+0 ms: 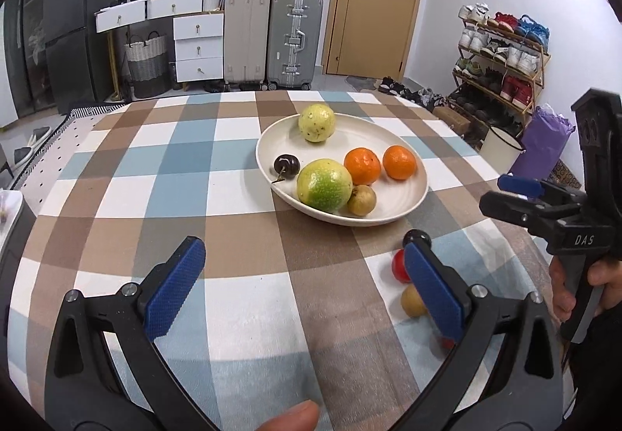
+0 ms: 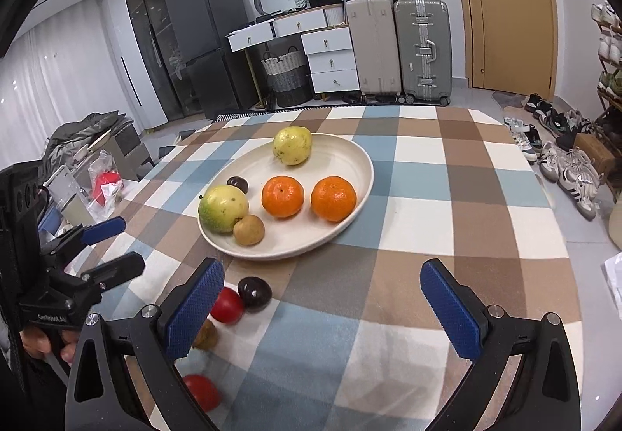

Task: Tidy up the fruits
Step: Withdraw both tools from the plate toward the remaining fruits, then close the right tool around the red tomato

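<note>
Fruit fills most of the cream oval plate [image 2: 350, 155] on the checked tablecloth [image 2: 447, 205]: two oranges [image 2: 282, 196] side by side, a green-yellow round fruit [image 2: 222, 209] touching a small brown one [image 2: 248, 230], a dark plum-like fruit [image 2: 237, 184] behind them, and a pale yellow fruit [image 2: 292, 145] at the far rim. Four more pieces lie loose on the cloth, nearer the camera than the plate: a dark round fruit [image 2: 254, 294] touching a red one [image 2: 227, 305], a brownish one [image 2: 205, 334] half hidden by a pad, and a second red fruit [image 2: 202, 392] closest in. The right gripper [image 2: 330, 314] hovers spread wide and empty, its left blue pad just beside this loose cluster. The left gripper [image 1: 307, 291] is likewise spread apart and holds nothing; in its view the cluster lies just behind its right pad, with the plate further ahead between the two fingers.
</note>
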`<action>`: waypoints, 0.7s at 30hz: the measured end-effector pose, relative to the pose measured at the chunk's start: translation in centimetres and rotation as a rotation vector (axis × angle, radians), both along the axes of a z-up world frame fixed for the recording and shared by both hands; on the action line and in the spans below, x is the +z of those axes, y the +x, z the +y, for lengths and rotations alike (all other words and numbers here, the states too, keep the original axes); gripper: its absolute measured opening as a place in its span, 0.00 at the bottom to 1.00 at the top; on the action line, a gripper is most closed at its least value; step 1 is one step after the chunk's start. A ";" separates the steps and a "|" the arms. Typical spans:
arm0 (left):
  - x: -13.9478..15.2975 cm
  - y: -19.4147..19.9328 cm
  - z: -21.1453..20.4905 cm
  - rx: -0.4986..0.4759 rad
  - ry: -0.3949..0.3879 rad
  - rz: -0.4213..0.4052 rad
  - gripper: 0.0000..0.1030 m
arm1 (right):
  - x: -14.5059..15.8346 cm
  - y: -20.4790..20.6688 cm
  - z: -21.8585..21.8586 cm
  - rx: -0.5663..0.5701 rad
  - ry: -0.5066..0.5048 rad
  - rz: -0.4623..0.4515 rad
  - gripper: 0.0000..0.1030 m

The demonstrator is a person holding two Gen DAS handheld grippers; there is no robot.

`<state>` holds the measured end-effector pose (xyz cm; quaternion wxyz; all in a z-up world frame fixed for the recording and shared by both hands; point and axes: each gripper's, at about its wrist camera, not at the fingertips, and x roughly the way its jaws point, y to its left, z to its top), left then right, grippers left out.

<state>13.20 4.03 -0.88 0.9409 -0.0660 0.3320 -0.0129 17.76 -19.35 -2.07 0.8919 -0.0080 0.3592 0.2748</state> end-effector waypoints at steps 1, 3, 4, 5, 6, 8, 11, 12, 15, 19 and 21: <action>0.2 -0.3 -0.1 -0.001 0.000 -0.002 0.99 | 0.0 -0.3 -0.2 0.000 0.001 0.003 1.00; 0.4 -1.1 -0.3 -0.001 0.009 -0.007 0.99 | 0.1 -1.0 -0.6 -0.003 0.003 0.006 1.00; 0.5 -1.4 -0.5 -0.004 0.016 -0.008 0.99 | 0.1 -1.2 -0.7 -0.005 0.001 0.009 1.00; 0.6 -1.8 -0.7 -0.007 0.022 -0.009 0.99 | 0.1 -1.5 -0.8 -0.010 -0.004 0.012 1.00; 0.6 -2.0 -0.9 -0.010 0.025 -0.010 0.99 | 0.1 -1.7 -0.8 -0.011 -0.007 0.014 1.00; 0.7 -2.6 -1.4 -0.016 0.031 -0.010 0.99 | 0.2 -2.3 -0.8 -0.009 -0.011 0.014 1.00; 0.6 -3.3 -1.8 -0.018 0.036 -0.003 0.99 | 0.1 -3.1 -0.4 0.001 -0.024 0.018 1.00; 0.5 -3.6 -1.9 -0.018 0.038 0.001 0.99 | 0.1 -3.5 -0.2 0.005 -0.032 0.018 1.00; 0.2 -4.3 -2.3 -0.024 0.041 0.007 0.99 | -0.3 -4.4 0.3 0.019 -0.045 0.028 1.00; -0.4 -5.0 -2.6 -0.034 0.056 0.019 0.99 | -1.1 -5.4 1.1 0.039 -0.069 0.048 1.00; -0.5 -5.1 -2.7 -0.036 0.056 0.023 0.99 | -1.6 -6.0 1.6 0.050 -0.080 0.058 1.00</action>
